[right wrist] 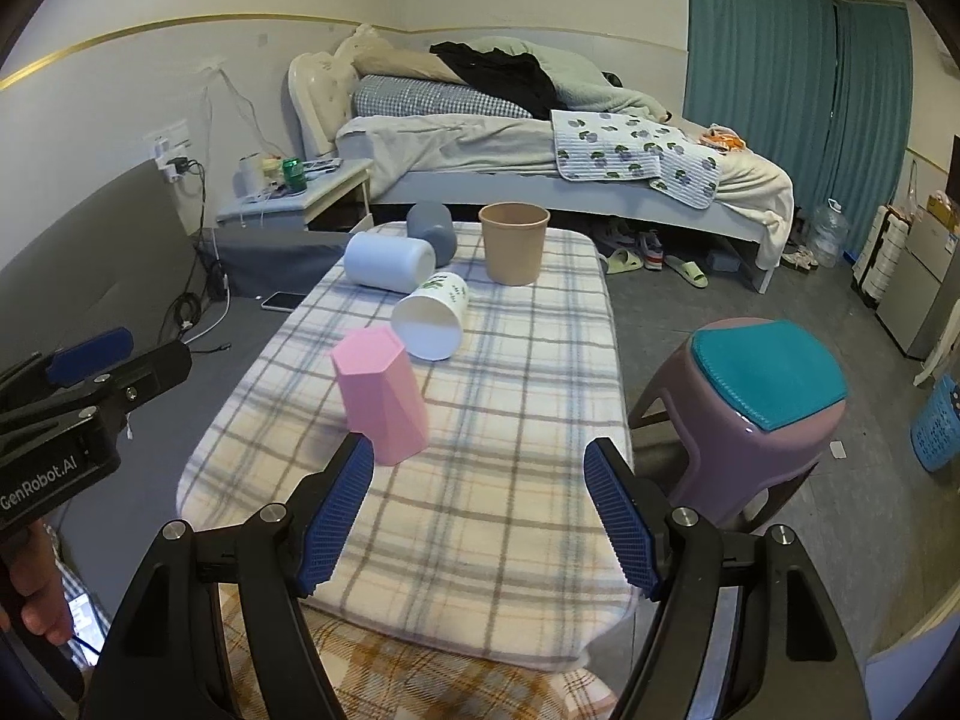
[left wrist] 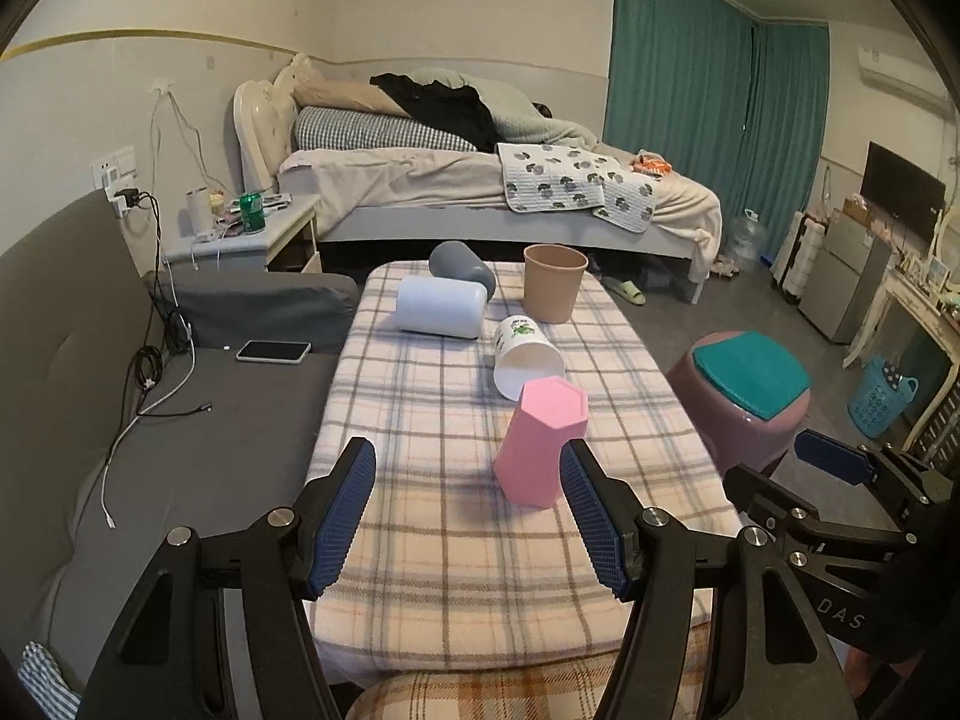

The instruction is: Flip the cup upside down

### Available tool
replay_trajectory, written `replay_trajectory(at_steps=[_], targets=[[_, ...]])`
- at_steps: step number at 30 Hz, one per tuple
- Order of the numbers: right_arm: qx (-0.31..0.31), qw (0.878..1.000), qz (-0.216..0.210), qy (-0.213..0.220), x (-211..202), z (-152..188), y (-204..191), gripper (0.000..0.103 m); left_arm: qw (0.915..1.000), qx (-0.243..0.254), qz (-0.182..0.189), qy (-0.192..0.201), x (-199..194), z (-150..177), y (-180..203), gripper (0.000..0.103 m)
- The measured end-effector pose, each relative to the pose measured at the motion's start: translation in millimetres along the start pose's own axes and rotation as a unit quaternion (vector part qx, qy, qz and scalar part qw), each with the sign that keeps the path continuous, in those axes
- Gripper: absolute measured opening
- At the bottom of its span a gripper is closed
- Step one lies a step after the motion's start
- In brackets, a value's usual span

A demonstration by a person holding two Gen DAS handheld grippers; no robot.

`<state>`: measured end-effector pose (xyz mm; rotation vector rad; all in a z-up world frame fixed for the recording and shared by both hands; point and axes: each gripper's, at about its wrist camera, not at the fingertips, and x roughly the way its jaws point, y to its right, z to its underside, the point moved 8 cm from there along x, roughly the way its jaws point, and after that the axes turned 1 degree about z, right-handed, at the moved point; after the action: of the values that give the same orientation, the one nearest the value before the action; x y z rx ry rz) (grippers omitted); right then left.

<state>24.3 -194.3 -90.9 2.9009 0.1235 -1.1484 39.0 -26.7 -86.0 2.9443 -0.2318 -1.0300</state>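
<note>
Several cups sit on a plaid-covered table (left wrist: 456, 540). A pink hexagonal cup (left wrist: 540, 444) (right wrist: 381, 396) stands upside down at the front. A white cup with green print (left wrist: 525, 357) (right wrist: 432, 321) lies on its side behind it. A white cup (left wrist: 441, 306) (right wrist: 390, 264) and a grey cup (left wrist: 462, 267) (right wrist: 431, 232) also lie on their sides. A tan cup (left wrist: 553, 290) (right wrist: 513, 242) stands upright at the back. My left gripper (left wrist: 468, 510) is open and empty, just left of the pink cup. My right gripper (right wrist: 480, 510) is open and empty, right of it.
A purple stool with a teal pad (left wrist: 747, 396) (right wrist: 762, 396) stands right of the table. A grey sofa with a phone (left wrist: 273, 351) and cables lies to the left. A bed (left wrist: 480, 180) and a nightstand (left wrist: 252, 234) are behind the table.
</note>
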Motion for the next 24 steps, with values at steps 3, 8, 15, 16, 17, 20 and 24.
replay_trajectory(at_steps=[3, 8, 15, 16, 17, 20, 24], targets=[[0.002, 1.000, 0.001, -0.005, 3, 7, -4, 0.073, 1.0000, 0.003, 0.000, -0.004, 2, 12, -2, 0.067], [0.021, 1.000, -0.004, -0.017, 10, 17, -10, 0.081, 0.9997, 0.012, -0.021, -0.009, 6, 26, -8, 0.088], [0.025, 1.000, 0.007, 0.003, 8, 12, -7, 0.094, 0.9990, -0.005, -0.045, 0.000, 6, 27, -22, 0.093], [0.027, 1.000, 0.008, 0.002, 9, 12, -7, 0.095, 0.9989, -0.011, -0.045, -0.003, 7, 27, -24, 0.093], [0.028, 1.000, 0.008, 0.000, 9, 12, -6, 0.095, 0.9990, -0.013, -0.044, -0.005, 7, 27, -24, 0.093], [0.032, 0.999, 0.006, -0.002, 12, 12, -4, 0.095, 0.9986, -0.008, -0.051, -0.007, 9, 28, -27, 0.093], [0.033, 0.999, 0.004, 0.000, 14, 12, -4, 0.095, 0.9985, -0.007, -0.053, -0.010, 10, 29, -27, 0.093]])
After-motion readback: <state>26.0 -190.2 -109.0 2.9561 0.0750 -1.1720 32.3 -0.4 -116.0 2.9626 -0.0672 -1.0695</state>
